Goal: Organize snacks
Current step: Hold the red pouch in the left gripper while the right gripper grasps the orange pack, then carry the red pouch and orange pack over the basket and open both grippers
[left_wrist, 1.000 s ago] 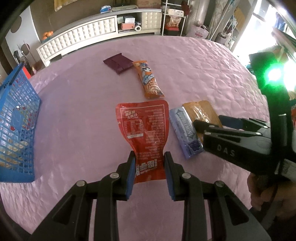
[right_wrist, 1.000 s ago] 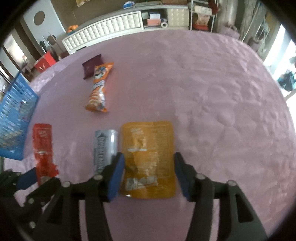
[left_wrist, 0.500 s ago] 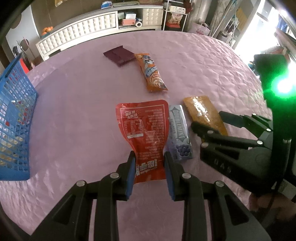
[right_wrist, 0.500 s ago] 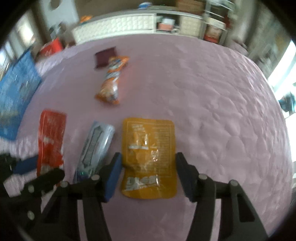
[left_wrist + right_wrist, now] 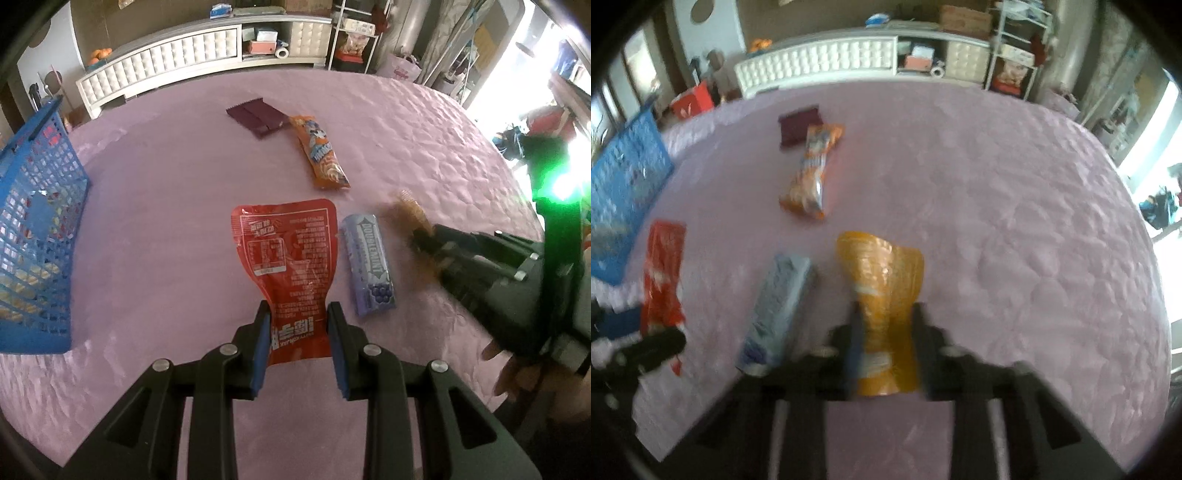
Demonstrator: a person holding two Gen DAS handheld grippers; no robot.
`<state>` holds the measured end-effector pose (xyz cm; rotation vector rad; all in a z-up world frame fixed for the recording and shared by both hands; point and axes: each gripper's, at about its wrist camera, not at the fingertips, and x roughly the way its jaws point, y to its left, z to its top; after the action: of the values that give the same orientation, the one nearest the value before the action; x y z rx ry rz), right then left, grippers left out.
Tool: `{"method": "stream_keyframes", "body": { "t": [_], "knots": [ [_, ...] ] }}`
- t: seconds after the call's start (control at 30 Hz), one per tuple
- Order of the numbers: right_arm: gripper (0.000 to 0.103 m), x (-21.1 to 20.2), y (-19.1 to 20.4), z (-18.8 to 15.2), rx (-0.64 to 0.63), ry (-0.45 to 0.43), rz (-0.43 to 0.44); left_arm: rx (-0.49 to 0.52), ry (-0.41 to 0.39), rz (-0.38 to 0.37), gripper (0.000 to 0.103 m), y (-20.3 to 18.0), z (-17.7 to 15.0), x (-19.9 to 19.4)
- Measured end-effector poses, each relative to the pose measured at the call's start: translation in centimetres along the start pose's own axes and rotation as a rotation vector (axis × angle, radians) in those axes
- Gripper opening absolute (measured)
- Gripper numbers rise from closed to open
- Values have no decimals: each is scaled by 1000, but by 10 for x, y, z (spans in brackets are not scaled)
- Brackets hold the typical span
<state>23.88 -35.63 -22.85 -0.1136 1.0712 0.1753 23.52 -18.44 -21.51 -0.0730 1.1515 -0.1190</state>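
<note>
Snacks lie scattered on a pink quilted bed cover [image 5: 406, 129]. The left gripper [image 5: 298, 325] is clamped on the lower end of a red pouch [image 5: 291, 251], which is pinched narrow between the blue pads and otherwise lies flat. Just beside the pouch on its right lies a purple gum pack [image 5: 369, 266], label up. The right gripper [image 5: 886, 328] is clamped on an orange pouch [image 5: 882, 280], squeezed at the waist so its far end flares and curls upward; that view is blurred. Farther out, an orange snack bag [image 5: 319, 155] touches a dark maroon packet [image 5: 256, 116] at one end. A blue mesh basket [image 5: 33, 229] stands at the left edge, well apart from the snacks.
</note>
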Motion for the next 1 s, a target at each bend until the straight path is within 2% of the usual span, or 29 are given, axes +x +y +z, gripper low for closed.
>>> {"method": "stream_keyframes", "body": {
  "t": [0.1, 0.33, 0.53, 0.77, 1.0],
  "knots": [
    [15, -24, 6, 10, 48, -38, 54, -5, -30, -15, 27, 9, 2, -18],
    [16, -80, 60, 32, -38, -111, 72, -26, -130, -36, 27, 41, 5, -79],
    [16, -127, 130, 47, -171, -192, 101, -48, -216, -27, 27, 86, 3, -136],
    [16, -146, 196, 65, -242, -255, 192, -41, -248, 30, 27, 148, -8, -174],
    [16, -139, 260, 80, -330, -249, 253, -81, -277, 87, 27, 214, -6, -192]
  ]
}}
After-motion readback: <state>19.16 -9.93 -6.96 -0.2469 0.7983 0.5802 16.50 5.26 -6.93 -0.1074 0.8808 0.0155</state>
